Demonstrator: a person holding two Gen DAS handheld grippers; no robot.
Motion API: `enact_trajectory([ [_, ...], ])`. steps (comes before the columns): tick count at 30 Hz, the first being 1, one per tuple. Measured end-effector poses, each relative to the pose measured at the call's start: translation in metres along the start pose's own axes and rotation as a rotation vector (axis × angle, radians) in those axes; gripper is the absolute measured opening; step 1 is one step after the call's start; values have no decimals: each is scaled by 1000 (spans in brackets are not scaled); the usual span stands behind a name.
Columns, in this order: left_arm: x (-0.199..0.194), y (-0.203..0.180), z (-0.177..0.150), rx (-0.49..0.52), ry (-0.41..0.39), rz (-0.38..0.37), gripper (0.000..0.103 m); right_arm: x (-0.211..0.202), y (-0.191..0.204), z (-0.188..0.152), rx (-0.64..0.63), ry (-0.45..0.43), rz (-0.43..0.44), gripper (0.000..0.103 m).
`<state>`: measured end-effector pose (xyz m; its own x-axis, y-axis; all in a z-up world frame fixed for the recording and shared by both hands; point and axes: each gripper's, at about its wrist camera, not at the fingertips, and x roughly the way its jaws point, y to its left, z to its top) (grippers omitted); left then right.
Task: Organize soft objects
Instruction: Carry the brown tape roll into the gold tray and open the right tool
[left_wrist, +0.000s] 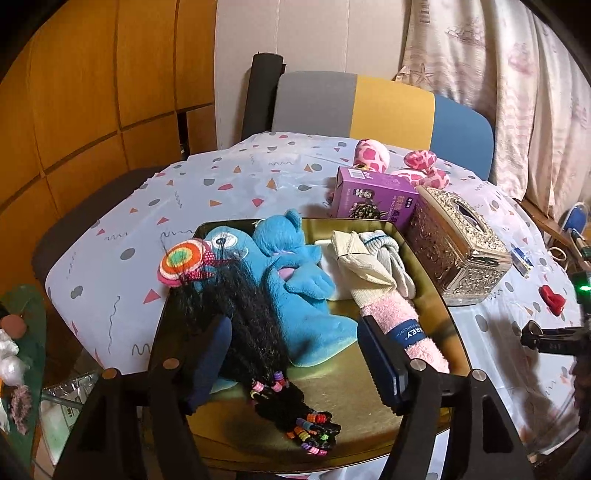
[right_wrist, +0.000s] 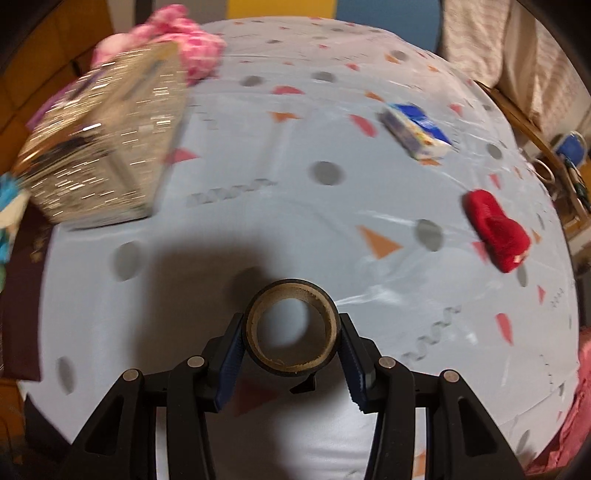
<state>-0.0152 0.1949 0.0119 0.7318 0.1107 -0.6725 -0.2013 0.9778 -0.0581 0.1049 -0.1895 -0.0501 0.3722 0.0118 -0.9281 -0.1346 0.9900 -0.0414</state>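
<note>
Meanwhile, my left tongs (left_wrist: 295, 354) stood wide above the doll (left_wrist: 236, 295) in the tray (left_wrist: 369, 391); right tongs (right_wrist: 291, 347) held a tape roll (right_wrist: 291, 332) over the counter (right_wrist: 258, 221).

We've got our left gripper (left_wrist: 295, 362) angled downward with its jaws apart and the pads pressing on nothing, while our right gripper (right_wrist: 291, 350) points steeply down, clamped on a tape roll (right_wrist: 291, 328).

A purple box (left_wrist: 373, 197) sits beside an ornate tissue box (left_wrist: 461, 243); a tissue pack (right_wrist: 415, 129) lies apart.
</note>
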Motion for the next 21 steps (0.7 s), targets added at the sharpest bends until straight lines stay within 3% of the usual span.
enact_trajectory([
  [6, 3, 2, -4, -7, 9, -4, 71, -28, 41, -13, -66, -85, 86, 48],
  [15, 2, 10, -4, -20, 0, 10, 72, -44, 73, -27, -78, -130, 165, 48],
  [21, 3, 15, -5, -30, 4, 14, 73, -80, 110, -22, -126, -222, 270, 48],
])
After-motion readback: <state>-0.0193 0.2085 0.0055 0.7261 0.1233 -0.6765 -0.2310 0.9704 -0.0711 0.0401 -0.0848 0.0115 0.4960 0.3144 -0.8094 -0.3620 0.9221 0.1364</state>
